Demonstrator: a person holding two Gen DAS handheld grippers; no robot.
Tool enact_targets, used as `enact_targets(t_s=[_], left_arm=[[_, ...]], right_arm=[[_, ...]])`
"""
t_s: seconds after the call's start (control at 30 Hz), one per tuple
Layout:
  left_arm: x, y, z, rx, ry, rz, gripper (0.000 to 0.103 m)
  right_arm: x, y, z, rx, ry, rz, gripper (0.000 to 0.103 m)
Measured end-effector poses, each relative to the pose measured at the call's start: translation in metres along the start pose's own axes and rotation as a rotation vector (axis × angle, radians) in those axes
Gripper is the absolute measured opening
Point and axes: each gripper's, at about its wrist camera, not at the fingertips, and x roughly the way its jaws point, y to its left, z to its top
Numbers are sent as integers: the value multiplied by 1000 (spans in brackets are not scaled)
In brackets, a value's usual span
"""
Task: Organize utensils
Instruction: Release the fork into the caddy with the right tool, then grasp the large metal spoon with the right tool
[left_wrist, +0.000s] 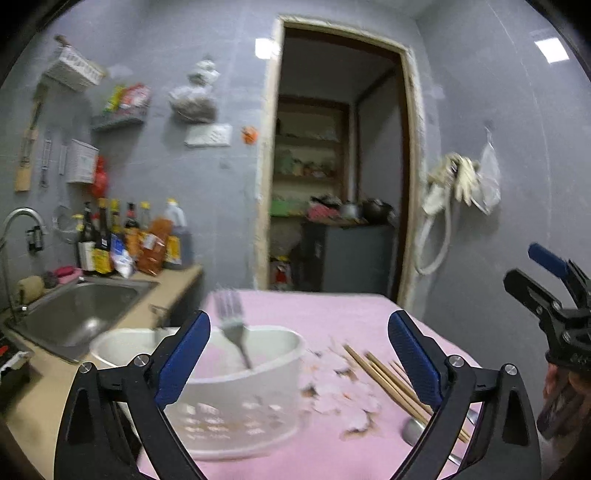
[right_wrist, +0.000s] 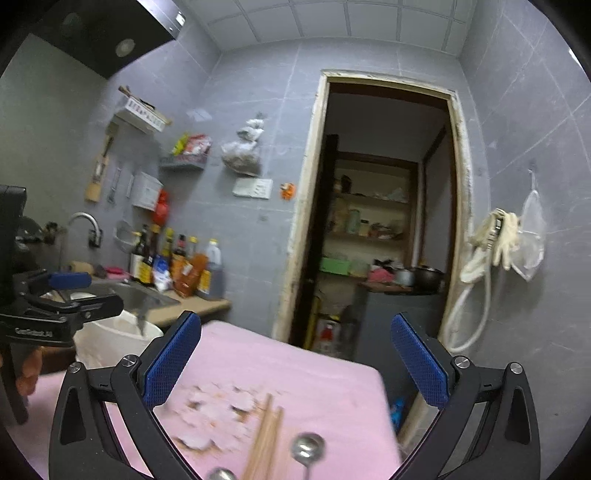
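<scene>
Grey-tiled kitchen walls and an open doorway (left_wrist: 332, 166) frame a pink-clothed table (left_wrist: 314, 454). On its left side, next to the counter sink (left_wrist: 77, 310), a white utensil basket (left_wrist: 236, 410) holds a single fork (left_wrist: 232, 325), tines up. Wooden chopsticks (right_wrist: 264, 439) and two metal spoons (right_wrist: 306, 448) lie loose near the table's right edge. Both the left gripper (left_wrist: 299, 354) and right gripper (right_wrist: 295, 365) hover with jaws wide apart, empty.

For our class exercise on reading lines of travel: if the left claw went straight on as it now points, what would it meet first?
Probably the white basket with the fork in it, low between the open left claw fingers; depth is unclear.
</scene>
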Motion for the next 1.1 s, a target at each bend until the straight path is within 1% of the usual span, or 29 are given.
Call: enact_targets(t_s=[0.17,0.27,0.4,0.47,0.53,0.6,0.63,0.67,0.7,0.73,0.77,0.8,0.87,0.93,0.97,1.0,1.1], left_arm=[[25,-24,-15,22,144,-88,95],[39,-39,-26,39,232,-134,95],[56,-50,-41,41,348,-188,95],[66,-55,-49,41,416,-209,94],[74,-57,-54,31,465,-228,94],[81,-57,-58,15,508,-250,92],[85,-57,-60,5,537,-266,90],[89,-56,-63,-4,564,-281,84],[93,-56,-64,-9,586,-291,75],[99,-57,-67,-13,619,-305,71],[103,-58,-71,-16,649,-318,64],[108,-59,-74,-18,677,-330,59],[116,-62,-79,-21,720,-350,52],[123,-65,-82,-16,739,-362,47],[125,-66,-82,-14,745,-369,41],[130,-67,-83,-14,762,-378,34],[136,-70,-85,-9,775,-393,29]], right_arm=[[-3,-25,-20,4,83,-41,103],[1,-39,-34,22,155,-55,103],[15,-55,-53,58,287,-46,103],[22,-59,-63,62,358,-43,103],[28,-61,-73,62,414,-33,102],[36,-60,-83,50,479,-22,99],[40,-59,-87,41,509,-12,95],[43,-58,-91,34,533,-4,90],[47,-58,-94,28,557,6,87],[52,-57,-98,22,587,20,82],[55,-57,-102,21,605,28,78],[58,-57,-105,20,624,39,76],[65,-56,-111,23,664,64,66],[71,-57,-117,25,703,89,60],[72,-57,-118,25,713,97,57],[74,-57,-119,24,726,106,55],[77,-56,-121,16,747,115,54]])
